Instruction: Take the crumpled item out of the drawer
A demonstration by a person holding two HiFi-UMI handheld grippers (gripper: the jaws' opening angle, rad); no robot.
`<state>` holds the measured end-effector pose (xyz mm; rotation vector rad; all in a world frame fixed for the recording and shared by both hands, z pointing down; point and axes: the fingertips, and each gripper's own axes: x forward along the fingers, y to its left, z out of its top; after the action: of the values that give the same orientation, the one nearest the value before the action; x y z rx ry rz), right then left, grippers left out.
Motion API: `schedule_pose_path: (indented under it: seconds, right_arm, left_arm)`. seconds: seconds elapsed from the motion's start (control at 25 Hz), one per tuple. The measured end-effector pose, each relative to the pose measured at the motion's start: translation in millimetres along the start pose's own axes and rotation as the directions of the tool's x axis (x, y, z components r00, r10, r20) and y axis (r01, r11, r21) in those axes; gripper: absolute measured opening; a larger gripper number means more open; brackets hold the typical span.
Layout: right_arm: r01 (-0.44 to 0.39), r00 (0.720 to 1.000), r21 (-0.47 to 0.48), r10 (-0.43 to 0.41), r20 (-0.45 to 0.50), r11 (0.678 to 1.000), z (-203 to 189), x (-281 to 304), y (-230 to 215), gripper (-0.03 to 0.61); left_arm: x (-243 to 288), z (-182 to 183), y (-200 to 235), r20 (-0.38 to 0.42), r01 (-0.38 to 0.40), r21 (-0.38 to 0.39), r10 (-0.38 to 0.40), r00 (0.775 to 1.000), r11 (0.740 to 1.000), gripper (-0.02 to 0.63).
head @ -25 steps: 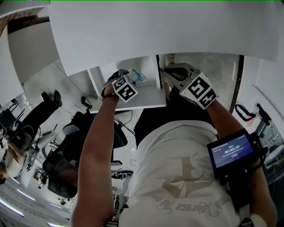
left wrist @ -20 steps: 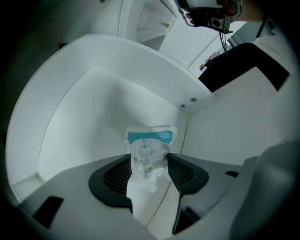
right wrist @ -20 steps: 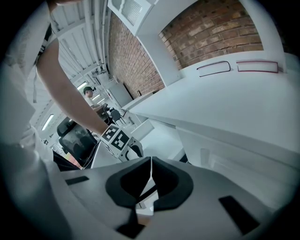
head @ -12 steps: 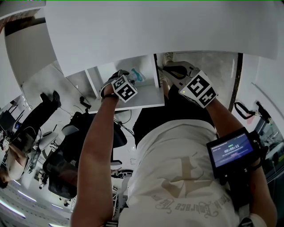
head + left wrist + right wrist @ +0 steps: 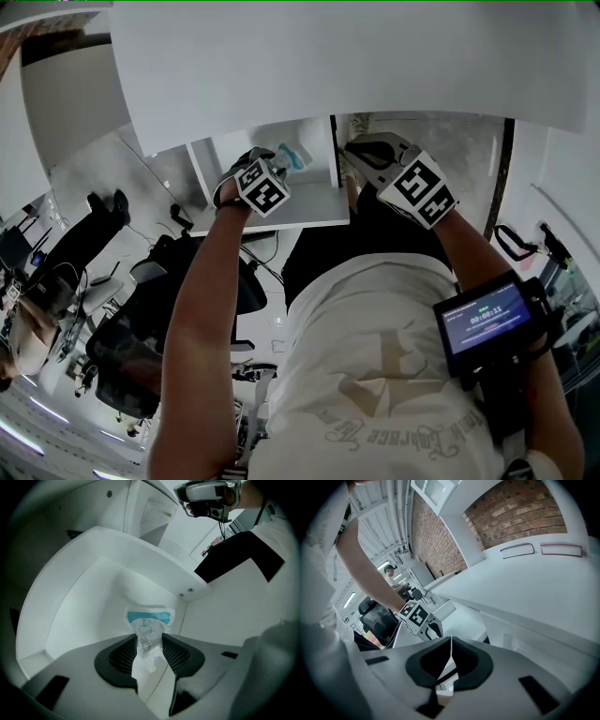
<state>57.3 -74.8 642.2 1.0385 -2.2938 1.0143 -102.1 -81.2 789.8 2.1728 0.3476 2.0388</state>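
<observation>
The left hand-held gripper [image 5: 149,640] is reaching steeply down into the open drawer [image 5: 89,592]. Its jaws have just been closing, and the pads are pinching the crumpled item [image 5: 150,620] between them. The item is sitting near the drawer's far right corner, straight ahead, its long axis running along the jaws. The right hand-held gripper [image 5: 449,644], jaws together on nothing, is waiting off to the right, the farther of the two.

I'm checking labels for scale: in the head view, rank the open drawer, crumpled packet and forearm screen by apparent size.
1. open drawer
2. forearm screen, though nearness to the camera inflates it
3. crumpled packet, partly hidden
</observation>
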Motion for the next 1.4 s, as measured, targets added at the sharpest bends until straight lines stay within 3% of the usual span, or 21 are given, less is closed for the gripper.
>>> schedule_pose_path:
  seconds: [0.84,1.2,1.4]
  right_arm:
    - [-0.03,0.999,-0.064,0.031,0.015,0.998,18.4,7.7,-2.1,0.025]
    - [-0.027,1.0,-0.108,0.029,0.013,0.994,32.5,11.6,9.5,0.025]
    - [-0.021,1.0,-0.136,0.023,0.018,0.99,42.1,10.1,37.5,0.025]
  left_arm:
    - [-42.8,4.7,22.2,0.039,-0.124,-0.065,0.126,0.991,0.99,0.184]
    - [-74.2,6.5,23.0,0.107,-0.178,-0.106,0.189,0.976,0.978,0.184]
    - [-98.9,-9.5,10.2,0.14,-0.209,-0.131,0.226,0.964,0.969,0.184]
